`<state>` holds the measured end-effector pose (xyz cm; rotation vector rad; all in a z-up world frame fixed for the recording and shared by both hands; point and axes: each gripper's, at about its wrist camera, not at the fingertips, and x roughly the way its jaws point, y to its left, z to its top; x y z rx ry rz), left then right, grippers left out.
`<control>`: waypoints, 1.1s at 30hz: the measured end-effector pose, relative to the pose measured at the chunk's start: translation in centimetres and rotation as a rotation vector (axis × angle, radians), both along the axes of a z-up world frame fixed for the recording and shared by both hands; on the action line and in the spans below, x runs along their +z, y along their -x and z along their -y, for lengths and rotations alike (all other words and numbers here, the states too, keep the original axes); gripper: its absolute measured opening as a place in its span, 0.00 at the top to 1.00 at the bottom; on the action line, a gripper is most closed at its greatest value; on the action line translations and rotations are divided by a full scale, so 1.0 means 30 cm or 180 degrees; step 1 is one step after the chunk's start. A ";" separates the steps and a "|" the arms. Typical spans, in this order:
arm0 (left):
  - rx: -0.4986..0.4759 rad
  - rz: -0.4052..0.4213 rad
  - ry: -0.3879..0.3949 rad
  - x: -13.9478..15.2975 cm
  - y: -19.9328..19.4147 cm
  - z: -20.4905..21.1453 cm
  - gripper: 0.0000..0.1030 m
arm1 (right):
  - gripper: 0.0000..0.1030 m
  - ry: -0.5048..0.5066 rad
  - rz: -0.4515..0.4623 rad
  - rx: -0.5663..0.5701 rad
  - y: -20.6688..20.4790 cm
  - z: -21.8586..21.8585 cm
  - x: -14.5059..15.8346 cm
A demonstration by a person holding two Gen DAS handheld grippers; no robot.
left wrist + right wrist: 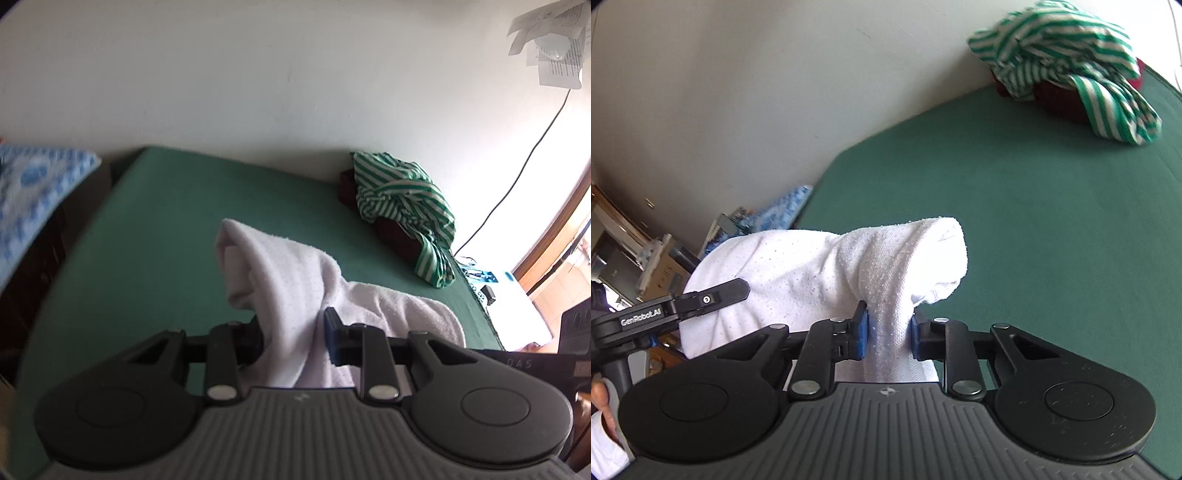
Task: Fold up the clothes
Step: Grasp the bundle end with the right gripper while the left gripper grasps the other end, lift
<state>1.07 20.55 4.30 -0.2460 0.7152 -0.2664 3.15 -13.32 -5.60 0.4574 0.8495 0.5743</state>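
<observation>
Our left gripper pinches a bunched edge of the white towel, lifted above the green tabletop. With our right gripper we clamp another fold of that towel between the blue pads. At the tabletop's far edge by the wall, a green-and-white striped garment lies heaped on a dark red cloth.

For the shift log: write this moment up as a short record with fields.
surface: green cloth-covered table
held item: white textured knit garment, lifted and bunched
left tool: shut on white textured knit garment
right tool: shut on white textured knit garment
waiting: crumpled green-and-white striped garment at the far corner, on a dark red item
background: plain pale wall
</observation>
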 end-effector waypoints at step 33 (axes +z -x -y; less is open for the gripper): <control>-0.0079 0.0478 -0.1058 0.083 -1.003 -0.250 0.75 | 0.79 0.0671 0.0627 -0.0308 -0.890 -0.486 0.431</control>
